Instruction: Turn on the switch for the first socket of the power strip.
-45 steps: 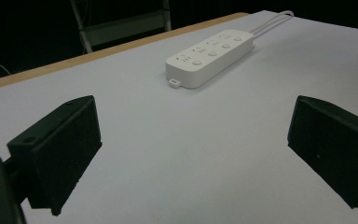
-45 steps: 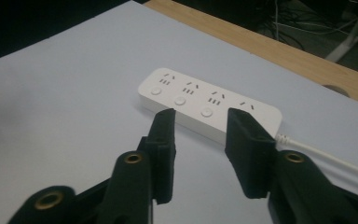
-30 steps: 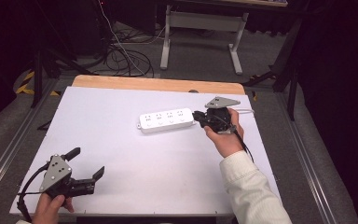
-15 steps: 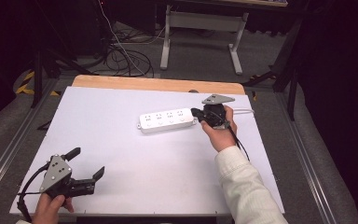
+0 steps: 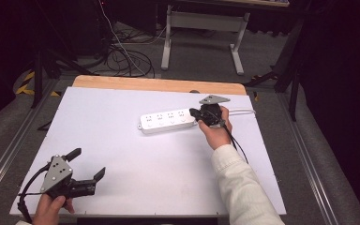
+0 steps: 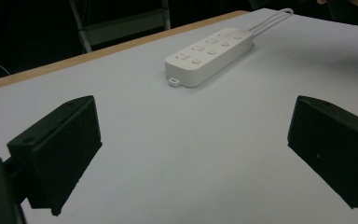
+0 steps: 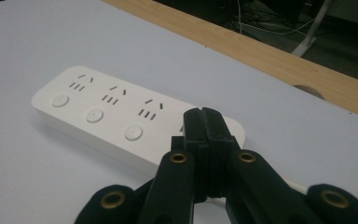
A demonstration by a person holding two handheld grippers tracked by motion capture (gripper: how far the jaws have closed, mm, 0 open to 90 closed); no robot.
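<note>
In the right gripper view, the closed black right gripper (image 7: 204, 116) covers the fourth socket group and near end of the white four-socket plastic power strip (image 7: 116, 119); whether its tips touch the casing cannot be told. The strip's white cable (image 5: 242, 111) is partly hidden behind the person's right hand (image 5: 215, 132) in the high view. In the left gripper view, the bottom and right picture edges cut off the black left gripper (image 6: 191, 154).
</note>
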